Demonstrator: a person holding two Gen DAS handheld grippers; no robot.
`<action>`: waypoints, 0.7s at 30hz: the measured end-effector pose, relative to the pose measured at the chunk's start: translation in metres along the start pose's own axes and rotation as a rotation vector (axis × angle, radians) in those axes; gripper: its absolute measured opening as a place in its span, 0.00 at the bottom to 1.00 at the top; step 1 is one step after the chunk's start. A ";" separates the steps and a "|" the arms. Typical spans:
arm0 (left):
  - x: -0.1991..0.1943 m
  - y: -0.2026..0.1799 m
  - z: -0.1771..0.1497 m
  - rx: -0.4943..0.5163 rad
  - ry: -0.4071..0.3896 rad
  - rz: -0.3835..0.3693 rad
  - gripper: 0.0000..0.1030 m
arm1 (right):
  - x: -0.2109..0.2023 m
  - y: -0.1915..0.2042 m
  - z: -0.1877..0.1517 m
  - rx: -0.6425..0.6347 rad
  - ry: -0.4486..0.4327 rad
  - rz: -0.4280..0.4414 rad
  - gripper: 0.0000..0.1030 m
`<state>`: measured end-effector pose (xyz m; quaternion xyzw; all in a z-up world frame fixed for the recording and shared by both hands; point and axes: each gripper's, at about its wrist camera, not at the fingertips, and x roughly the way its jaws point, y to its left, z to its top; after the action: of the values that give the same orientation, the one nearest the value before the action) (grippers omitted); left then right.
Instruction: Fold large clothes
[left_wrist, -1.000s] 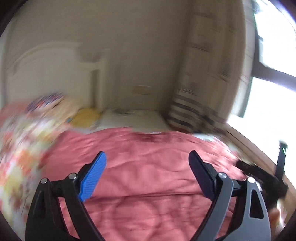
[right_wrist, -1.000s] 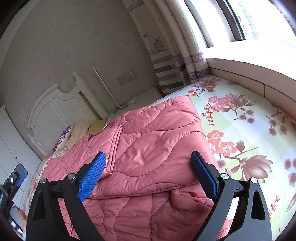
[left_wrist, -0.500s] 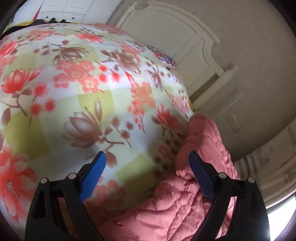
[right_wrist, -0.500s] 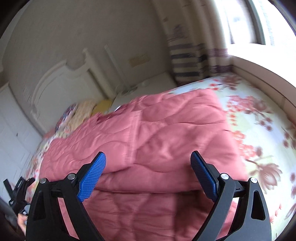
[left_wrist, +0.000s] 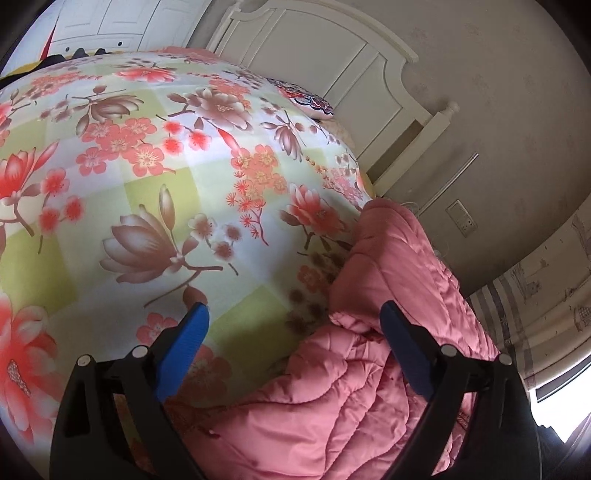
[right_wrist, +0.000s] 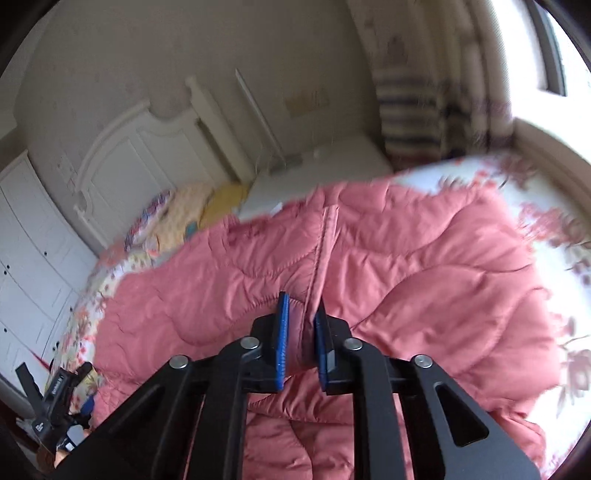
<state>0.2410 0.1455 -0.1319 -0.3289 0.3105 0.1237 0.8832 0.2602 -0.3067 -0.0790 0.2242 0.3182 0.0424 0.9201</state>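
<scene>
The pink quilted coat lies spread across the bed, over the floral bedsheet, partly doubled over so that an upper layer sits on a lower one. The step in hand appears to be the gathering of a fold: the right hand-held gripper is pinched on a ridge of the coat's padded fabric beside a stitched seam, its blue pads close together with cloth between them. The left hand-held gripper hangs over the coat's edge with its jaws wide apart and nothing between them, one finger above the sheet and the other above rumpled pink fabric. The next move probably calls for the left one to come down and take the near edge, so both can lift and carry the layer over together; a one-sided pull would likely drag the bulk askew. The coat is puffy and satiny, with wavy quilting lines, and should bunch and slide rather than crease sharply. The sheet is smooth, printed with large flowers on pale green and white squares. A white headboard stands behind.
</scene>
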 end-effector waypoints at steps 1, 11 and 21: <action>0.000 0.000 0.000 0.000 0.001 -0.001 0.90 | -0.006 -0.002 0.000 0.001 -0.015 -0.011 0.13; 0.001 -0.001 -0.002 -0.001 0.006 0.009 0.91 | -0.003 -0.028 -0.014 -0.008 0.056 -0.237 0.24; 0.000 -0.006 -0.003 0.031 -0.002 0.024 0.92 | 0.000 0.106 -0.011 -0.470 -0.087 -0.132 0.87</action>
<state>0.2427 0.1390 -0.1304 -0.3114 0.3153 0.1298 0.8870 0.2602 -0.2072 -0.0397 -0.0158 0.2738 0.0457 0.9606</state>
